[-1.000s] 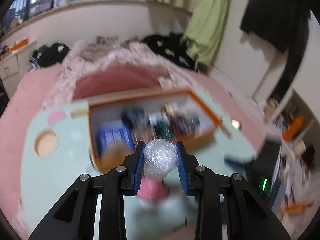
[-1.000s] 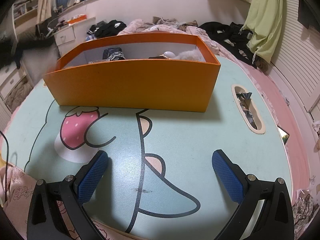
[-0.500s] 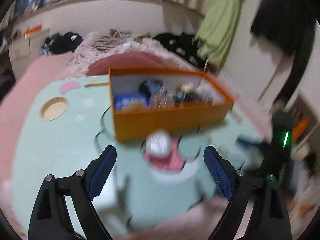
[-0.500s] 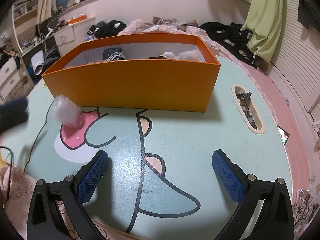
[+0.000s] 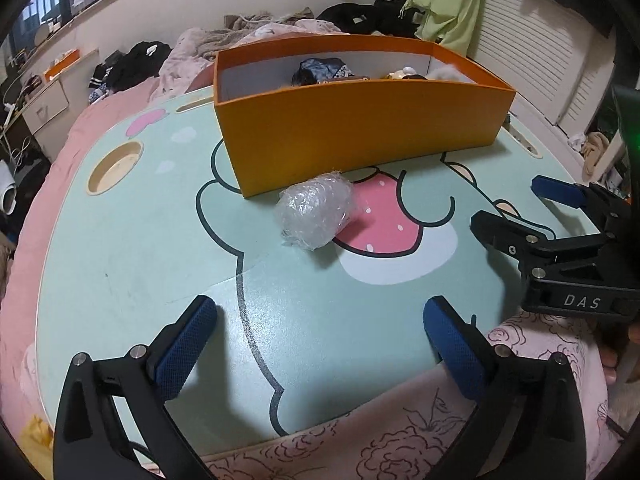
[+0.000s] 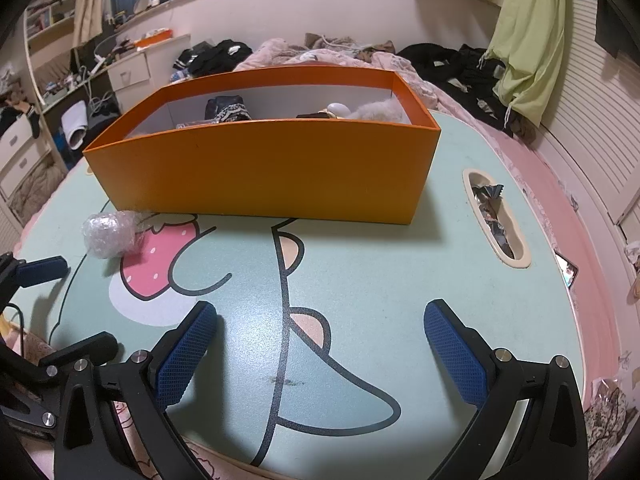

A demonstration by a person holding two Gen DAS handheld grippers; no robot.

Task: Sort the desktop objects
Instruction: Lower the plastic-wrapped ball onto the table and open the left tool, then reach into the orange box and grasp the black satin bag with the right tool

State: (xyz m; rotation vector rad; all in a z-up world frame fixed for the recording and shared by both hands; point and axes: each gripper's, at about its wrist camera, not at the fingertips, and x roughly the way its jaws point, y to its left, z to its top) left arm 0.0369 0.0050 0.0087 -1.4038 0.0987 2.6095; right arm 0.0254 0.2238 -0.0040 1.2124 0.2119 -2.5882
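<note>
From the left wrist we see our left gripper (image 5: 320, 344) with its jaws spread wide and nothing between them; they have just been opening. Ahead of the jaws, well beyond the fingertips and about on their centre line, the bubble-wrap bundle (image 5: 316, 210) lies on the mint table (image 5: 132, 248). Its long axis runs slantwise, near end toward the left jaw, far end up toward the right, almost touching the orange box (image 5: 360, 128) behind it. Our right gripper (image 5: 516, 212) shows off past the right jaw.

From the right wrist, our right gripper (image 6: 320, 344) also stands wide open and empty. The bundle (image 6: 109, 234) sits far ahead, out beyond the left jaw, just before the box (image 6: 264, 168).
</note>
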